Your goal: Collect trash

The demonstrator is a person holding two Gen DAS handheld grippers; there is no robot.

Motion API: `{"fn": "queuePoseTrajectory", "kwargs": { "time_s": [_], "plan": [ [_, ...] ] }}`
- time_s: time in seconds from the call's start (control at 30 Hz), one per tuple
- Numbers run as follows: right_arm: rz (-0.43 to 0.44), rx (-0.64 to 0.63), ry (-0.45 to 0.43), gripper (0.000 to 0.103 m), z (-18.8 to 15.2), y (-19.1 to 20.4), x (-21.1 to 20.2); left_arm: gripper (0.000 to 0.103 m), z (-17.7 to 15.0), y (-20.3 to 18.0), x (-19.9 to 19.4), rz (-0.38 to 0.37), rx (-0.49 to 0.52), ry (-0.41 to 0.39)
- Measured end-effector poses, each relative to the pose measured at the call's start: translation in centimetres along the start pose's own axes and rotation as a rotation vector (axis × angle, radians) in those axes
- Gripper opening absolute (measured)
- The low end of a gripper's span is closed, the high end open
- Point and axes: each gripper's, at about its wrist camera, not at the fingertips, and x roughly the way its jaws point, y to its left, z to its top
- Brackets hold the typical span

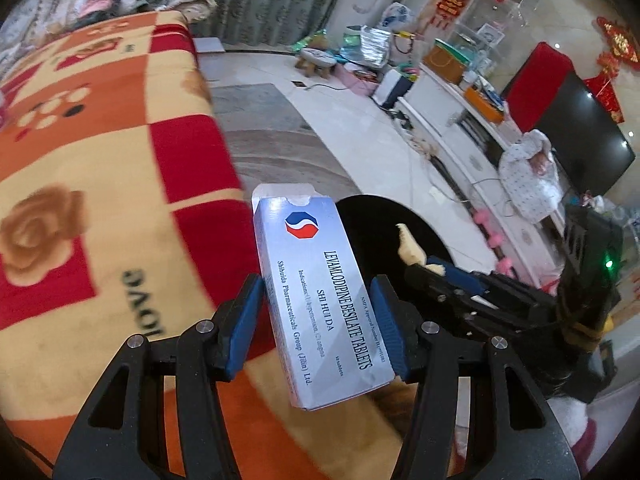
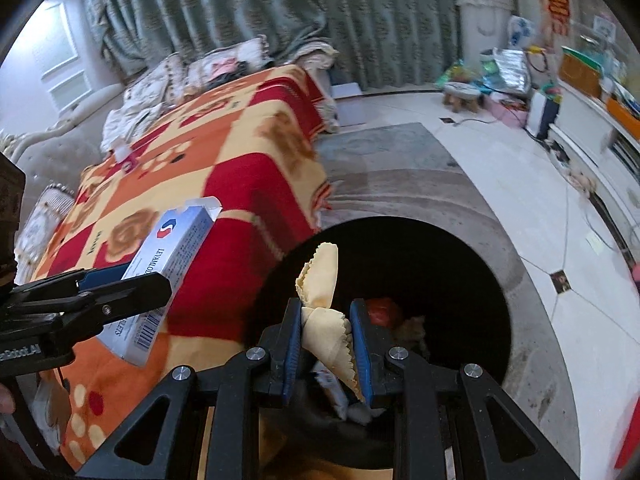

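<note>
You're gripping the box (image 1: 320, 300) in the left gripper (image 1: 320, 320), the wrapper (image 2: 326, 320) in the right gripper (image 2: 326, 354); bin (image 2: 440, 248) at twelve o'clock: centre over it before releasing.

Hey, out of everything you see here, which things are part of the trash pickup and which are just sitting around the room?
Part of the job:
- tablet box, held in the left tool
- crumpled yellow wrapper, held in the right tool
- black trash bin, some trash already inside

Just lying about:
- patterned blanket
- small stool
- television
- curtains
</note>
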Motion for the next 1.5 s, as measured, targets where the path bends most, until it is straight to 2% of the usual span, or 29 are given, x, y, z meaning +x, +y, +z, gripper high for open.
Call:
{"fn": "queuePoseTrajectory", "kwargs": {
  "time_s": [0.1,0.17,0.23,0.27,0.57,0.67,0.9,1.07,1.17,1.23,1.5],
  "plan": [
    [-0.011,0.026,-0.003,0.023,-0.1,-1.2,-0.2,0.055,0.5,-0.7,0.8,-0.027,0.005,0.009],
    [-0.025,0.044,-0.003,0.029,-0.1,-1.9,-0.1,0.060,0.7,-1.0,1.2,-0.055,0.006,0.014],
    [-0.025,0.063,-0.008,0.040,0.0,-2.1,-0.1,0.064,0.8,-1.2,1.2,-0.079,0.006,0.010],
    [-0.023,0.071,-0.011,0.040,-0.1,-2.3,-0.2,0.064,0.8,-1.1,1.1,-0.078,0.007,0.006],
    [-0.035,0.087,-0.018,0.041,-0.9,-2.3,-0.9,0.065,0.2,-0.7,-0.2,-0.008,0.006,-0.022],
    [-0.045,0.084,-0.032,0.041,-1.2,-1.9,-1.5,0.065,0.0,-0.7,-1.2,0.053,0.025,-0.057],
    [-0.091,0.065,-0.081,0.041,-1.4,-0.5,-3.2,0.065,-1.1,-0.2,-3.4,0.108,0.029,-0.124],
    [-0.117,0.053,-0.129,0.042,-1.3,0.8,-4.8,0.065,-1.6,-0.5,-5.9,0.188,0.069,-0.195],
    [-0.135,0.039,-0.164,0.048,-1.1,1.8,-5.9,0.065,-1.9,-0.7,-7.2,0.203,0.088,-0.230],
    [-0.141,0.032,-0.190,0.058,-0.9,2.4,-6.7,0.065,-2.1,-0.8,-8.0,0.216,0.096,-0.253],
    [-0.162,0.014,-0.283,0.060,-0.4,4.7,-9.5,0.065,-2.4,-0.8,-10.6,0.225,0.120,-0.320]
  ]
}}
